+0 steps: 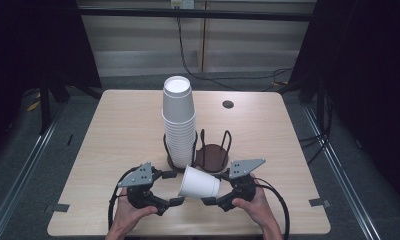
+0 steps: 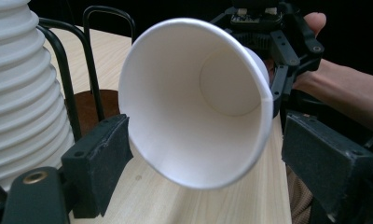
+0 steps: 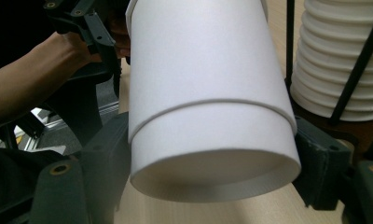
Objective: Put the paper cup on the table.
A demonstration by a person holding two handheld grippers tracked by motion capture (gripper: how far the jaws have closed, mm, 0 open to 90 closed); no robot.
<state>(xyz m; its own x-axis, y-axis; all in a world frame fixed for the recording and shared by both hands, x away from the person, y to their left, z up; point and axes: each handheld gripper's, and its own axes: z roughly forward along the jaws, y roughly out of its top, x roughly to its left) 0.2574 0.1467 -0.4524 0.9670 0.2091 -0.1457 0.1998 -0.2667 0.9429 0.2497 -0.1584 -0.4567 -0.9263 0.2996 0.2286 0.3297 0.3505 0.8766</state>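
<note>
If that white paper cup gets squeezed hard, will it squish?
Probably. The white paper cup has thin walls, so a hard pinch from the right tool would likely dent it. It looks empty, so it is probably very light. Lying sideways on the wooden table, it might roll.

A pale wood-grain tabletop (image 1: pixel 118 130) is stretching out in front of me, with a small dark round grommet (image 1: pixel 228 104) sitting near its far right edge. Grey tape tabs (image 1: pixel 58 207) are clinging to its near corners. Beyond it, a black cable (image 1: pixel 188 60) is hanging down the beige wall panel (image 1: pixel 138 35) and trailing across the grey floor (image 1: pixel 18 160).
</note>
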